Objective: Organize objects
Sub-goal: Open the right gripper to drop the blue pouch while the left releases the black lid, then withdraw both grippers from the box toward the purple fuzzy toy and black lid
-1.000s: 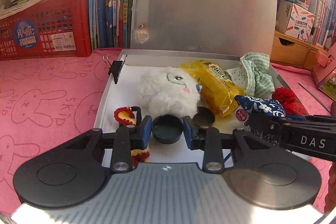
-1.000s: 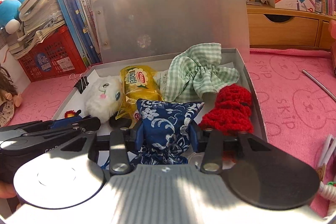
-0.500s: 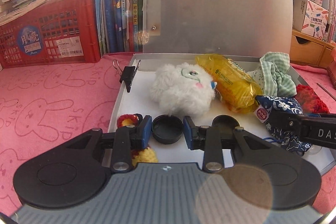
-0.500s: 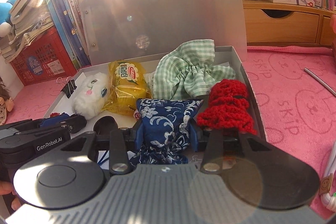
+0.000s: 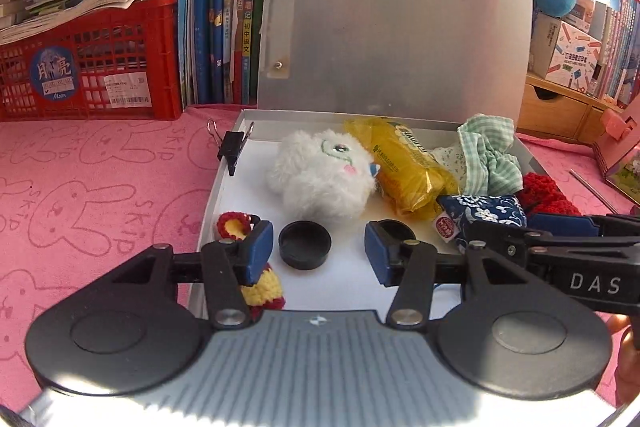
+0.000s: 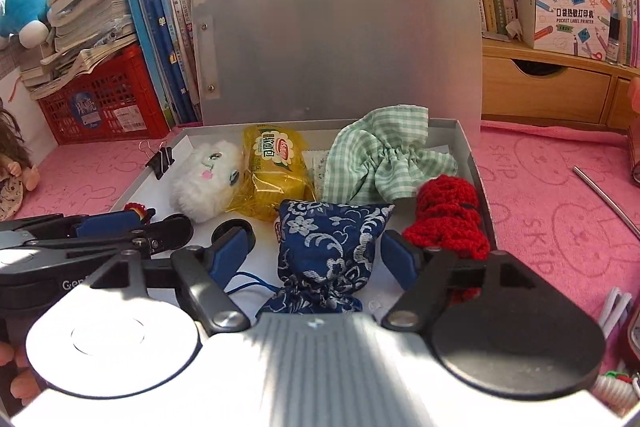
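Note:
An open metal box (image 5: 224, 179) (image 6: 466, 143) lies on the pink cloth with its lid upright. In it a round black lid (image 5: 305, 245) rests on the white floor between the fingers of my left gripper (image 5: 319, 253). Those jaws are opening and the pads stand clear of the lid. My right gripper (image 6: 318, 253) is opening too. The blue floral pouch (image 6: 328, 251) (image 5: 480, 213) lies between its pads, untouched. Also inside are a white plush (image 5: 320, 179), a yellow packet (image 5: 404, 167), a green checked cloth (image 6: 384, 155), red knitwear (image 6: 448, 223) and a red-yellow crochet piece (image 5: 236, 223).
A black binder clip (image 5: 232, 147) grips the box's left wall. A red crate (image 5: 92, 67) with stacked papers and upright books stands behind on the left. A wooden drawer unit (image 6: 544, 91) is at the back right. A metal rod (image 6: 604, 203) lies on the cloth at right.
Both grippers have opened. The left one let go of the black lid, the right one let go of the blue pouch; both things now lie in the box.

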Tool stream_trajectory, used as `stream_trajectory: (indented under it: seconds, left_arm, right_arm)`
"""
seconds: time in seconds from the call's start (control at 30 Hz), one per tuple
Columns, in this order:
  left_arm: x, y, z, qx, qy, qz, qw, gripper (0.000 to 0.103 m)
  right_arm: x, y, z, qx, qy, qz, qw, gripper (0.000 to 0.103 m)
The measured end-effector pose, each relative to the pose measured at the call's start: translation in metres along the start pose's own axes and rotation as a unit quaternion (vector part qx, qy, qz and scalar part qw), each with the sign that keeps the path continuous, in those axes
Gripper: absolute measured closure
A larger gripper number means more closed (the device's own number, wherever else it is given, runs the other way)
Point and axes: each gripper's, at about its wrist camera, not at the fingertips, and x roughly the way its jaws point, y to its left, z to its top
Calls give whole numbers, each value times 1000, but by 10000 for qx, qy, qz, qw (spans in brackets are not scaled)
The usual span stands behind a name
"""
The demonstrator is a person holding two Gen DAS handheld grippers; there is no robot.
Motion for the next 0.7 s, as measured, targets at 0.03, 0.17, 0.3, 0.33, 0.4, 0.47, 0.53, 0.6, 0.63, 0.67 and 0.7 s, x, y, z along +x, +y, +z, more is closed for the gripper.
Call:
stream_trajectory:
  seconds: [0.03, 0.17, 0.3, 0.33, 0.4, 0.47, 0.53, 0.6, 0.63, 0.67, 0.7]
  left_arm:
    - [-5, -2, -1, 63, -33, -27, 10000, 42]
    - [-25, -9, -3, 260, -189, 45, 9995, 38]
    - [-45, -7, -3, 297, -337, 15, 9990, 34]
    - [-50, -7, -4, 304, -371, 5, 9988, 34]
    - [-60, -7, -5, 336, -448, -16, 9984, 34]
    - [-70, -9, -8, 389, -511, -33, 9979, 33]
    - [-81, -9, -12, 448, -573, -61, 9973, 33]
    - [-91, -10, -16, 501, -596, -87, 9969, 33]
    - [-96, -10, -19, 520, -621, -107, 9967, 32]
    - [-100, -10, -21, 535, -641, -132, 9964, 32]
    - [-105, -9, -24, 549, -655, -161, 9962, 32]
  right_arm:
    - [-4, 2, -1, -47, -44, -14, 10000, 18]
    - [-21, 4, -2, -57, -167, 16, 9998, 17]
    - [-38, 6, -4, -76, -241, 59, 9997, 17]
    - [-43, 6, -4, -111, -270, 63, 9996, 17]
    - [-53, 9, -5, -190, -328, 72, 9993, 16]
    - [-62, 11, -8, -282, -389, 76, 9988, 16]
    - [-71, 14, -10, -395, -437, 78, 9982, 15]
    - [-81, 18, -14, -497, -513, 85, 9974, 14]
    - [-85, 20, -16, -539, -550, 101, 9970, 14]
    - [-89, 22, -18, -587, -584, 116, 9965, 13]
    - [-93, 25, -20, -631, -616, 125, 9960, 13]
